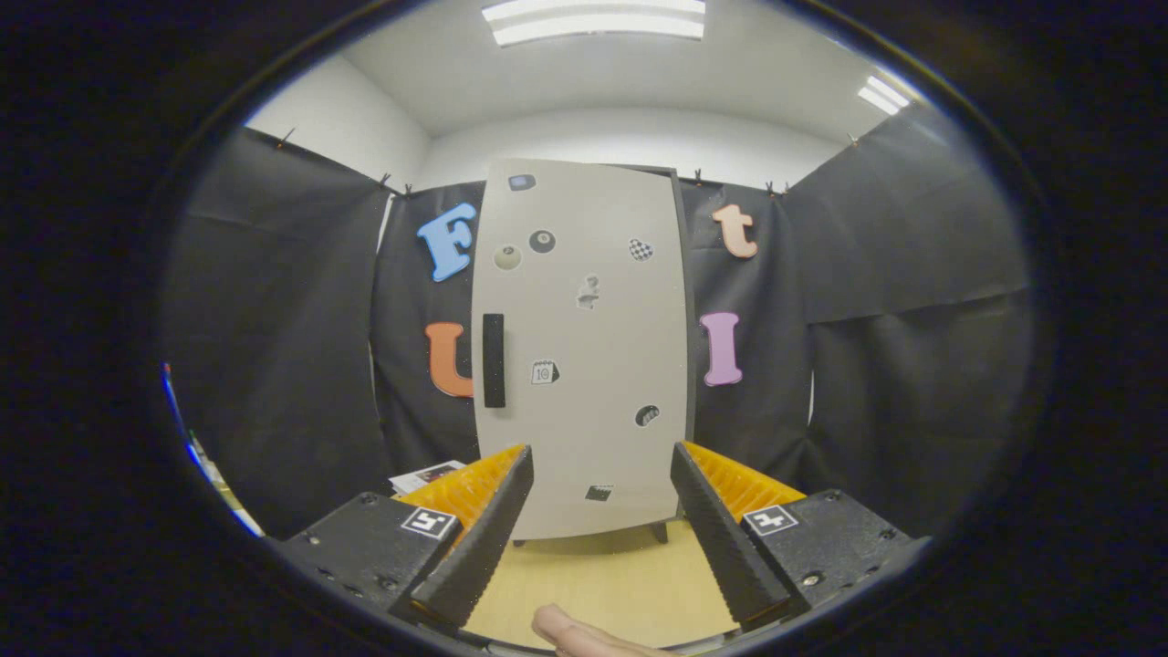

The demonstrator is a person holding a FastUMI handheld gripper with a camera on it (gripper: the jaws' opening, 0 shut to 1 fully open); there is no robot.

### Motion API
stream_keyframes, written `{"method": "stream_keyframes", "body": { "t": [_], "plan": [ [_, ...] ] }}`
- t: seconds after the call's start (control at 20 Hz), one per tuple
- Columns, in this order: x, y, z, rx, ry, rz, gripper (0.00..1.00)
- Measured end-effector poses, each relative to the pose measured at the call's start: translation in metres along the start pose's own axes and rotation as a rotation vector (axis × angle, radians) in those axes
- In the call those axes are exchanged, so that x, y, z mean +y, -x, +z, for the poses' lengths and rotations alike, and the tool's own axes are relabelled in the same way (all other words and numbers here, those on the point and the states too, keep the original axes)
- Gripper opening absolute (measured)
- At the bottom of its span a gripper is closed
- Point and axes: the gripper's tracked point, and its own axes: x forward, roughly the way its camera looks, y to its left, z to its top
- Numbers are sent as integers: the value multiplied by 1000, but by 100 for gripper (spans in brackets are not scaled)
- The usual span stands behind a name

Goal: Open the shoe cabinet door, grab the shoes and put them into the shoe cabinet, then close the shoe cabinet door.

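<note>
Fingers [593,529] spread apart, empty, facing shut cabinet door [584,347]; handle [494,359] beyond, toward left finger; any pull there needs square grip.

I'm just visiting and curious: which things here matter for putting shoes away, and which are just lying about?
For the job:
shoe cabinet door, shut
black door handle
gripper, fingers open, holding nothing

Just there:
stickers on the door
printed paper beside the cabinet
fingertip

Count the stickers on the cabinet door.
8 stickers on the door: one at the top corner, three below it, one mid-door, one beside the handle, two lower down.
</note>
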Motion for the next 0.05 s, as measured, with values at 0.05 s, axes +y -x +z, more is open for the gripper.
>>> {"method": "stream_keyframes", "body": {
  "t": [0.05],
  "plan": [
    [-4,2,1,1,-17,-16,99]
  ]
}}
